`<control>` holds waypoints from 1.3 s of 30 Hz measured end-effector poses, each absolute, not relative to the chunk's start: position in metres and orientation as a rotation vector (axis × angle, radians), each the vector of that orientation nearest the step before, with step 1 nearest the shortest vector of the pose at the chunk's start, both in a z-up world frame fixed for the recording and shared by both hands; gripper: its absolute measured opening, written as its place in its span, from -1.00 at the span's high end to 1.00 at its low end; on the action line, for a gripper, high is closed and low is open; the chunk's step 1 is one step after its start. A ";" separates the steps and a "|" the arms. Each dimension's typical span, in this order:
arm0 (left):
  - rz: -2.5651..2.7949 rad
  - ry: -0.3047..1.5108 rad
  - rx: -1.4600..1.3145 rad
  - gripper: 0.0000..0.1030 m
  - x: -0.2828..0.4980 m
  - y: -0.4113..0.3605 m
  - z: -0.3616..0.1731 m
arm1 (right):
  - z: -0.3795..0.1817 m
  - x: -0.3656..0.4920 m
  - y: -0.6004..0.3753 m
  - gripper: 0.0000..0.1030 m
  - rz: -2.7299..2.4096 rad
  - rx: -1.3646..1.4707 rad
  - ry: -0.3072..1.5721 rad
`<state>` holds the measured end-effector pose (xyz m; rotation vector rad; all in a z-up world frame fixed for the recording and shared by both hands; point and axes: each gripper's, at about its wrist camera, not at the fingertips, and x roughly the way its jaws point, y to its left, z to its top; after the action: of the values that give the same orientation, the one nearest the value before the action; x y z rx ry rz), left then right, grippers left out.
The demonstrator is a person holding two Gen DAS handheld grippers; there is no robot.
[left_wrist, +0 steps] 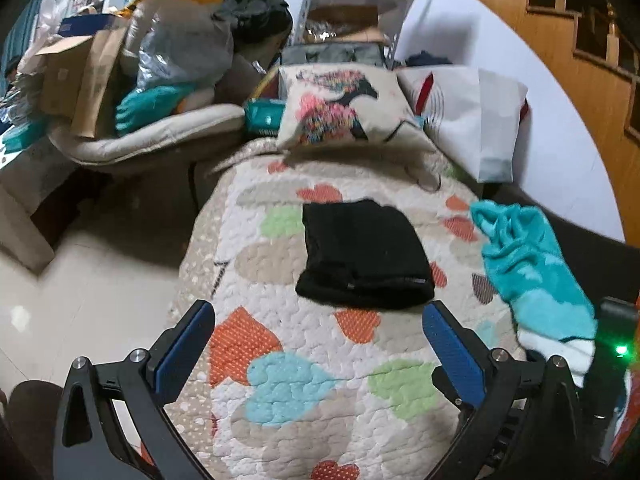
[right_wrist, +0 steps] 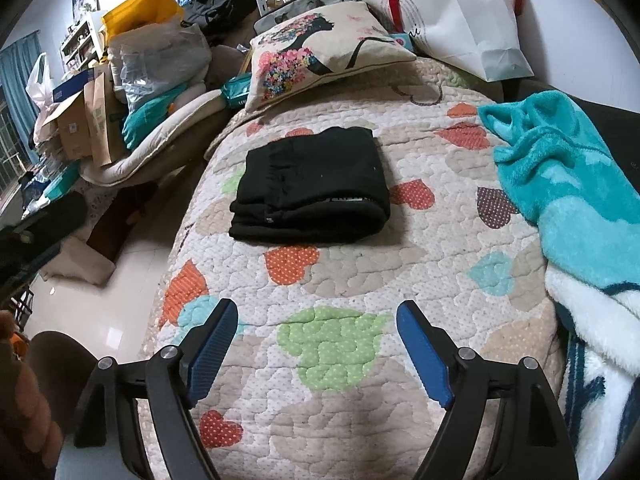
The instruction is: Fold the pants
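The black pants (right_wrist: 310, 186) lie folded into a compact rectangle on the heart-patterned quilt (right_wrist: 340, 340), near its middle. A teal blanket (right_wrist: 572, 176) is bunched to their right, a printed pillow (right_wrist: 320, 52) sits beyond them. Both the left gripper (left_wrist: 318, 346) and the right gripper (right_wrist: 316, 344) hover wide apart and hold nothing, short of the pants.

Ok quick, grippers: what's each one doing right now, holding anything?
Left gripper: open, holding nothing, hovering short of the folded black pants.
Right gripper: open, holding nothing, over the quilt.
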<state>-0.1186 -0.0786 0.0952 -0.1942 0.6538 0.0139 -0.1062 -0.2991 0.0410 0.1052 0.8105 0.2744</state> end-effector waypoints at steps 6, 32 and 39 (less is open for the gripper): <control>-0.054 0.727 -0.165 -1.00 -0.086 -0.091 0.064 | 0.028 -0.098 -0.303 -0.69 0.239 0.112 0.854; -0.054 0.884 -0.172 -1.00 -0.051 -0.072 0.006 | -0.011 -0.061 -0.301 -0.70 0.107 0.058 0.945; -0.035 0.909 -0.180 -1.00 -0.050 -0.069 0.001 | -0.008 -0.064 -0.294 -0.70 0.102 0.000 0.923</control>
<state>-0.0501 -0.0694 0.0008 -0.1796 0.9089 -0.0354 -0.0641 -0.2937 -0.0075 -0.0004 0.9226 0.1018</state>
